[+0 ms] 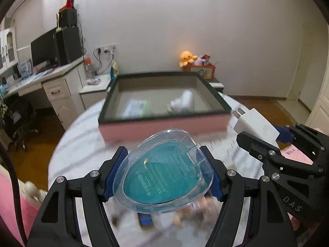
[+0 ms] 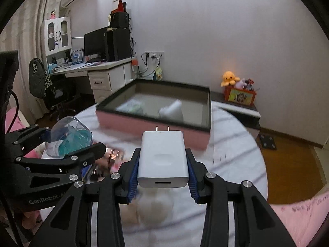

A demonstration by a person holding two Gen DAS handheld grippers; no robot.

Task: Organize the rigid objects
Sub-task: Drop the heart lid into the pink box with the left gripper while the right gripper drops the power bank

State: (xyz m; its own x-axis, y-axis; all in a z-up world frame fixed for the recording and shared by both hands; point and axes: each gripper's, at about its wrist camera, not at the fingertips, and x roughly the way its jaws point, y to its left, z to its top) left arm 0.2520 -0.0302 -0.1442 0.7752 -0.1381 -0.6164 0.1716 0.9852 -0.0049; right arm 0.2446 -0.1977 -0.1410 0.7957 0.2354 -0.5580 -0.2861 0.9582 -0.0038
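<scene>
The left gripper (image 1: pixel 162 175) is clamping a clear heart-shaped case (image 1: pixel 162 173) with a teal insert between its blue pads; the right gripper (image 2: pixel 163 162) is pinching a white charger (image 2: pixel 163 158), prongs pointing forward. Both are hanging above the near edge of the round table (image 2: pixel 236 164), short of the pink-sided box (image 2: pixel 154 127) sitting toward the far edge. To do the drop well, each load should be carried over the box's near wall, lowered beside the blurred white items (image 2: pixel 171 110) inside, and only then let go.
</scene>
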